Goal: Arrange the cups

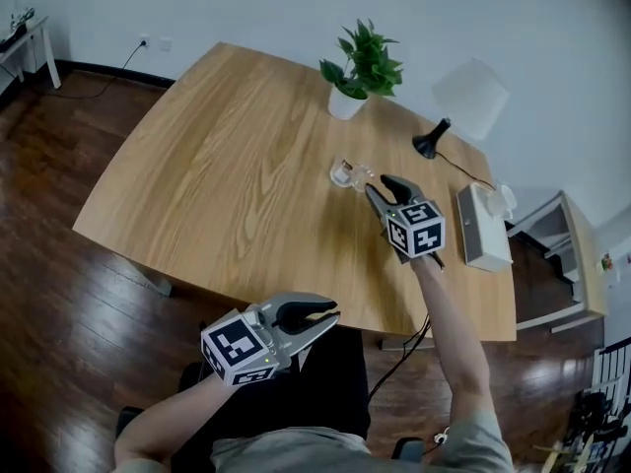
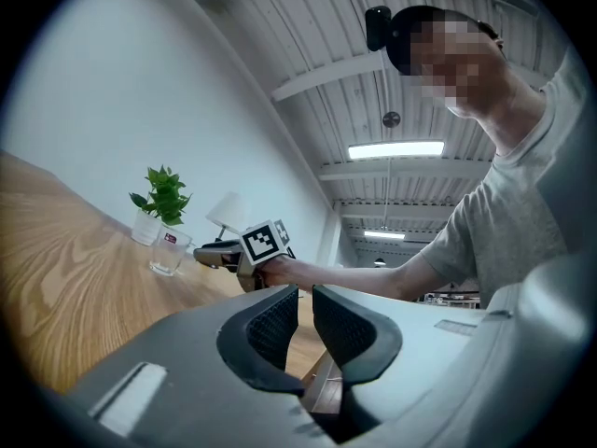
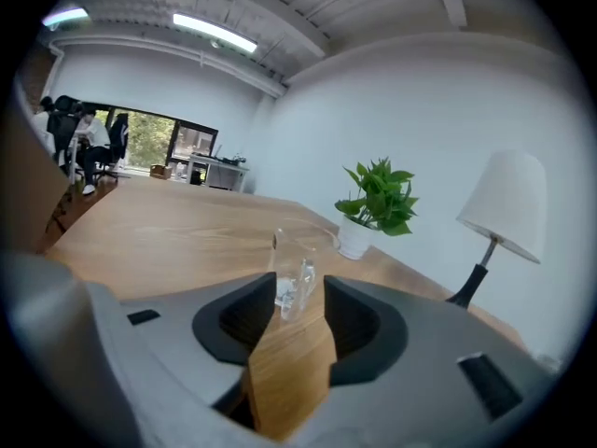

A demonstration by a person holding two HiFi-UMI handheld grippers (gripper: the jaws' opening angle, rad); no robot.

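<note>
Right gripper view: right gripper (image 3: 298, 295), jaws apart, faces the glass cup (image 3: 295, 267); reaching and clamping likely come next. Left gripper (image 2: 305, 311) jaws together.

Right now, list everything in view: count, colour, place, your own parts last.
table: one, light wood, centre
glass cup: one, clear, on the table, right of centre
potted plant: one, green, white pot, table's far edge
lamp: one, black base, white shade, right of the potted plant
box: one, white, table's right edge
floor: dark wood, around the table
left gripper: one, grey, shut, empty, off the table's near edge
right gripper: one, grey, open, over the table, at the glass cup
</note>
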